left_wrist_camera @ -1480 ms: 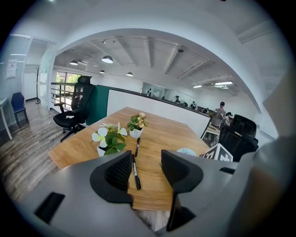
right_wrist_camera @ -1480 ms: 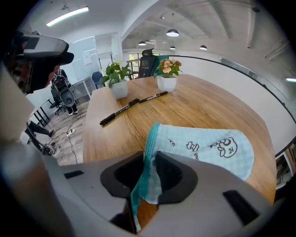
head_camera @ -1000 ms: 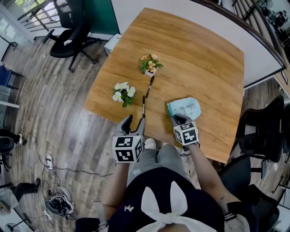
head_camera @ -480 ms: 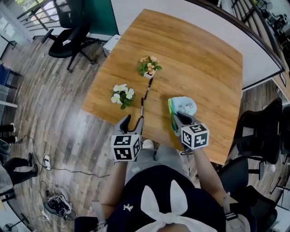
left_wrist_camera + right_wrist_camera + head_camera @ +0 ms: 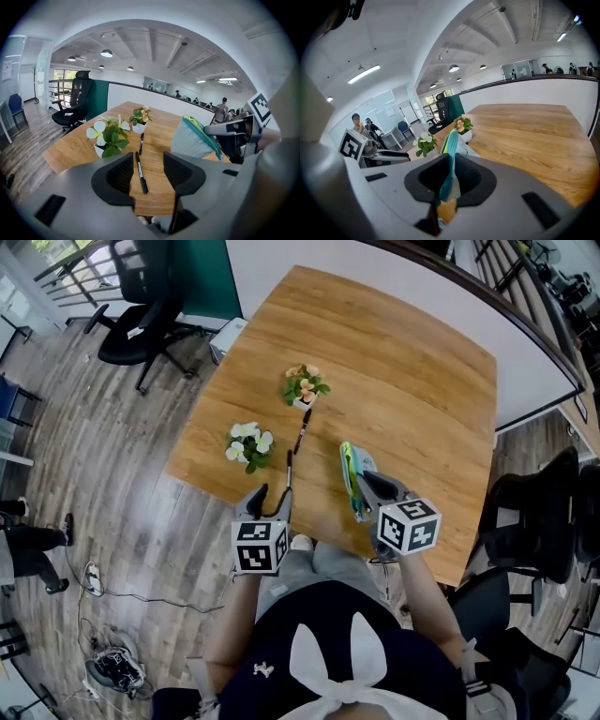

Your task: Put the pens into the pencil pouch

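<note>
At table (image 5: 422, 371) near edge: pouch (image 5: 350, 468) held upright.
R gripper (image 5: 364, 486) clamped on pouch rim; L gripper (image 5: 272, 495) open, empty, nearer pen (image 5: 289, 468) just ahead; 2nd pen (image 5: 302, 429) by flower pot (image 5: 303, 388).

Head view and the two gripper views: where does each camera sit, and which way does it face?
Head view: on the person's head, looking steeply down at the table; shows the torso, arms, left gripper, right gripper.
Left gripper view: on the left gripper, looking along its open jaws at a pen; the right gripper shows at right.
Right gripper view: on the right gripper, looking along jaws shut on the pouch; the left gripper shows at left.
Shared: both gripper views show the pouch and white flowers.
</note>
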Available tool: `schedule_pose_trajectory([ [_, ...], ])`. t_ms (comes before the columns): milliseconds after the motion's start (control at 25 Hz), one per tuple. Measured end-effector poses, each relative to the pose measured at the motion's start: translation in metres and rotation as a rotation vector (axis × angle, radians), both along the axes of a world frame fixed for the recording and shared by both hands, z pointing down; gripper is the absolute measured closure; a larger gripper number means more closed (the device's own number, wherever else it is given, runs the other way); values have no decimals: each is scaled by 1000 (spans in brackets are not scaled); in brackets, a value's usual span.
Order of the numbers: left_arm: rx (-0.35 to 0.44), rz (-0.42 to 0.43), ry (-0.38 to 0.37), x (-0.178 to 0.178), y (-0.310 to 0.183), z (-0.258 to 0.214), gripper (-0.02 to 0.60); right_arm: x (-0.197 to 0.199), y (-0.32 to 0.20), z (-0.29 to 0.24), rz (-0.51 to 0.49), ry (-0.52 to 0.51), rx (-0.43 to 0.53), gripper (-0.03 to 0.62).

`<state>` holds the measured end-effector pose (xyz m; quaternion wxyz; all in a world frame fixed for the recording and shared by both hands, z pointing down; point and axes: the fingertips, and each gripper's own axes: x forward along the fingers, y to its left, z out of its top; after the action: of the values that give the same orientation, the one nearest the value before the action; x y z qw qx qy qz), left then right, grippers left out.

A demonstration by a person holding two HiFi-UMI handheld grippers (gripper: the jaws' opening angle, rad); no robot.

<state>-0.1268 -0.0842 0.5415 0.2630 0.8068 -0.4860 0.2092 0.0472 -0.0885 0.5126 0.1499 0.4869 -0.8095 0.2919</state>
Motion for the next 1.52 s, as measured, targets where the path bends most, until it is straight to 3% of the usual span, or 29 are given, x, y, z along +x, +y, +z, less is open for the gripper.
schedule_pose_trajectory([
  [440,-71,-28,-69,5,1,39,388,-1,-13,-3,-24,-27,-13,545],
  [920,-172,-2,-172,18,6,94,388,-1,-21,-8,-80,-1,-5,545],
  [1520,-273,-7,-227,23,10,131,399,-2,-29,-6,-104,-15,-13,545],
])
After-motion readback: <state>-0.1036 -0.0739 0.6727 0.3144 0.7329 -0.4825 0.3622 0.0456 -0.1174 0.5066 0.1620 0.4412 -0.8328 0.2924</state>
